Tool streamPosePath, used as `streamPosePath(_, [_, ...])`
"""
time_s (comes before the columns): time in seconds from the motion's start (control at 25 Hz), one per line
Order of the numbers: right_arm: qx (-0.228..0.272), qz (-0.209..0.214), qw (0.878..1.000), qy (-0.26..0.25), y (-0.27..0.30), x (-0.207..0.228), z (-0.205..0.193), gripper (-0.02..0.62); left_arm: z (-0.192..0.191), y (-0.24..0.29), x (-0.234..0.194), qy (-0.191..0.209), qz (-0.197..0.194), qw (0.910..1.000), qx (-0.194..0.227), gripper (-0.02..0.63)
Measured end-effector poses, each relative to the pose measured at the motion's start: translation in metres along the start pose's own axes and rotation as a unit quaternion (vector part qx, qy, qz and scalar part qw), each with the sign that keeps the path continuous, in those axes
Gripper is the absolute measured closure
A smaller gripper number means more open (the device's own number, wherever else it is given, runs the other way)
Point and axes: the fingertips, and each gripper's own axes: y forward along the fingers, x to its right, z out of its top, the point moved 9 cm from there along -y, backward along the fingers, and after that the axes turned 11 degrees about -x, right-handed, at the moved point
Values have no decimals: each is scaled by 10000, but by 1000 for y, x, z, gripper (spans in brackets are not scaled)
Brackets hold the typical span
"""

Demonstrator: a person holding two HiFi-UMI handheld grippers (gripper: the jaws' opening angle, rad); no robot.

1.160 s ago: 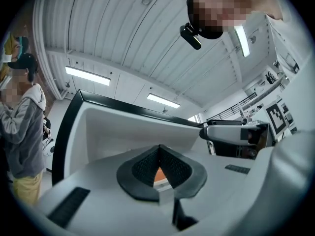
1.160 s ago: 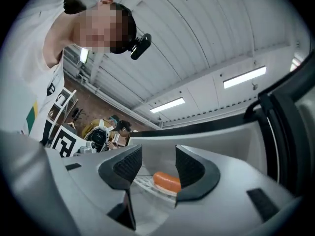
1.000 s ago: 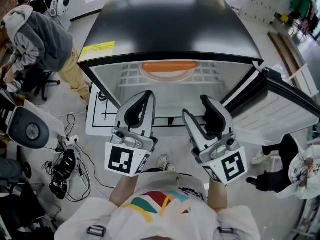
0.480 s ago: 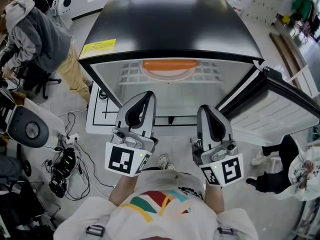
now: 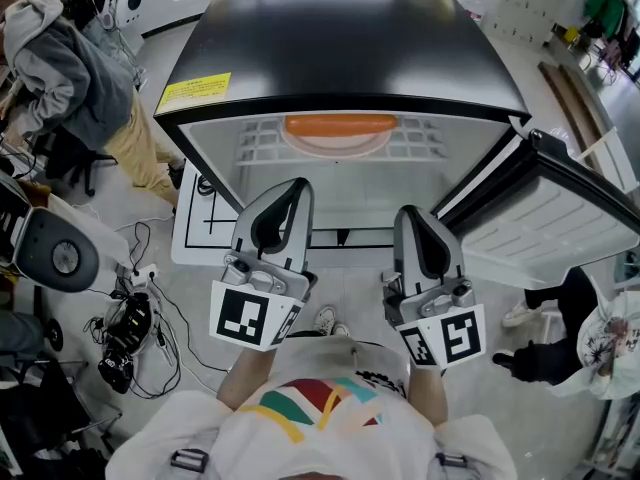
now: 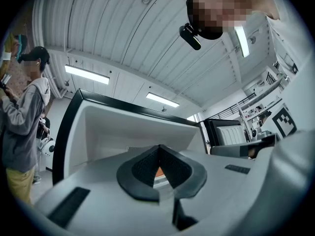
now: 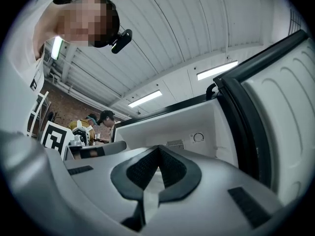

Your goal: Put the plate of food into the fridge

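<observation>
Plate (image 5: 337, 134) at 12 o'clock inside fridge (image 5: 340, 38) — probably stiff, breakable, slick; take by rim. Left hand-held gripper (image 5: 297, 187), right hand-held gripper (image 5: 414, 218) — both closed, empty.

Bright even light from ceiling strips (image 6: 86, 74), sheen on fridge top (image 5: 340, 48) (fisheye warp at edges)

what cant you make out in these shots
- Food on the plate: head view, the fridge top covers its rear half.
- Plate in left gripper view: only an orange sliver shows between the fingers.
- Lower fridge interior: head view, behind the left gripper and right gripper.
</observation>
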Motion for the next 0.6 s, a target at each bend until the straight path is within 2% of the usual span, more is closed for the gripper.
streamPosePath(0.6, [-183, 266, 9993, -210, 8, -13, -4, 597, -1, -2, -3, 42, 74, 10000, -21, 601])
